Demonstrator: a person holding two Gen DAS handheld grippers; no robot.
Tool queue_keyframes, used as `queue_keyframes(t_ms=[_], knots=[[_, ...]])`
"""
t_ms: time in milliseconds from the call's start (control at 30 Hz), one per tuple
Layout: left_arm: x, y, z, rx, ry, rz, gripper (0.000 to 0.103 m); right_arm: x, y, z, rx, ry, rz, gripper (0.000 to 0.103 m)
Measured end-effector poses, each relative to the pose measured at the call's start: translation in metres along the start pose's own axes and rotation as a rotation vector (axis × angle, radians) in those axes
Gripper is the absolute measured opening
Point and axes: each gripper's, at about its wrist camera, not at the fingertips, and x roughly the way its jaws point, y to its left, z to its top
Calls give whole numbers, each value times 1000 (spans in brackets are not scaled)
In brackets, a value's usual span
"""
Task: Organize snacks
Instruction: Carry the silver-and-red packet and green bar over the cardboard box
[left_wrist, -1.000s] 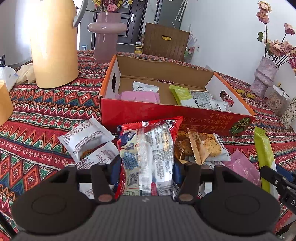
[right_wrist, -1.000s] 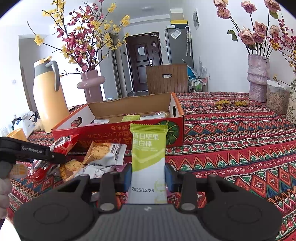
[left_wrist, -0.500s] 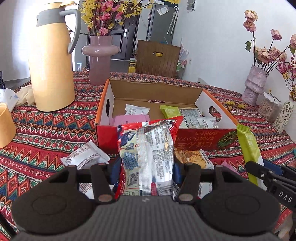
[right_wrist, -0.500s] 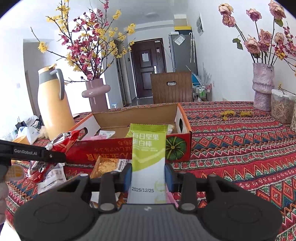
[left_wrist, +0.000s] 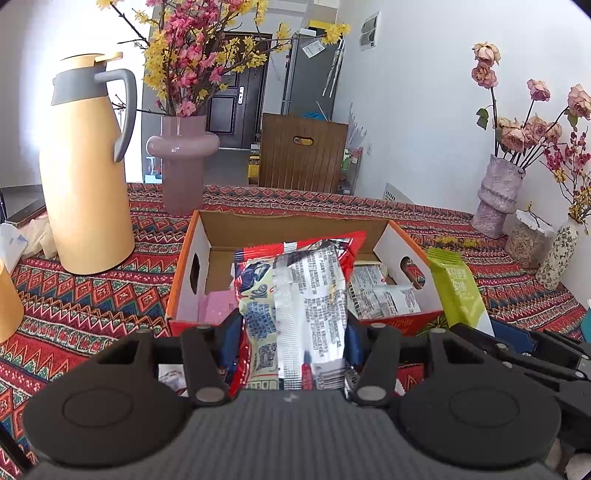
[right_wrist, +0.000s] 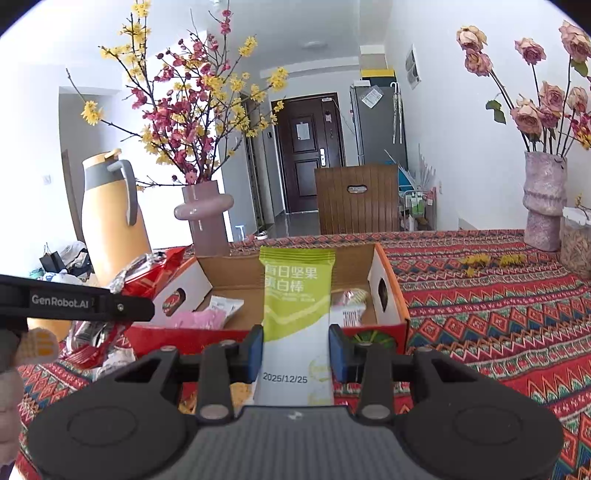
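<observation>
My left gripper (left_wrist: 293, 332) is shut on a red and silver snack bag (left_wrist: 299, 295), held up in front of the open red cardboard box (left_wrist: 186, 280). My right gripper (right_wrist: 296, 349) is shut on a green and white nut bar packet (right_wrist: 297, 306), upright before the same box (right_wrist: 391, 295). Inside the box lie a pink packet (right_wrist: 201, 319) and several white packets (left_wrist: 384, 295). In the left wrist view the green bar (left_wrist: 460, 291) shows at the right. The right wrist view catches the red bag (right_wrist: 147, 273) at the left.
A yellow thermos jug (left_wrist: 86, 177) and a pink vase with blossoms (left_wrist: 183, 162) stand left of the box on the patterned cloth (right_wrist: 498, 314). Vases of dried roses (left_wrist: 496, 195) stand far right. Loose snack packets (right_wrist: 110, 363) lie before the box. A wooden chair back (left_wrist: 303, 151) is behind the table.
Both grippers have risen with their packets and come closer to the box, so each packet now overlaps the box opening. The loose snacks on the cloth have dropped out of the left view.
</observation>
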Motion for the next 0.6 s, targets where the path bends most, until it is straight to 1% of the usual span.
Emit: queue_keyframes(t_ms=[400, 600], knots=[[29, -11, 33, 4, -56, 26, 54, 39, 4, 43, -27, -51, 30, 36], [49, -13, 46, -13, -68, 36, 54, 69, 1, 61, -22, -48, 40, 36]])
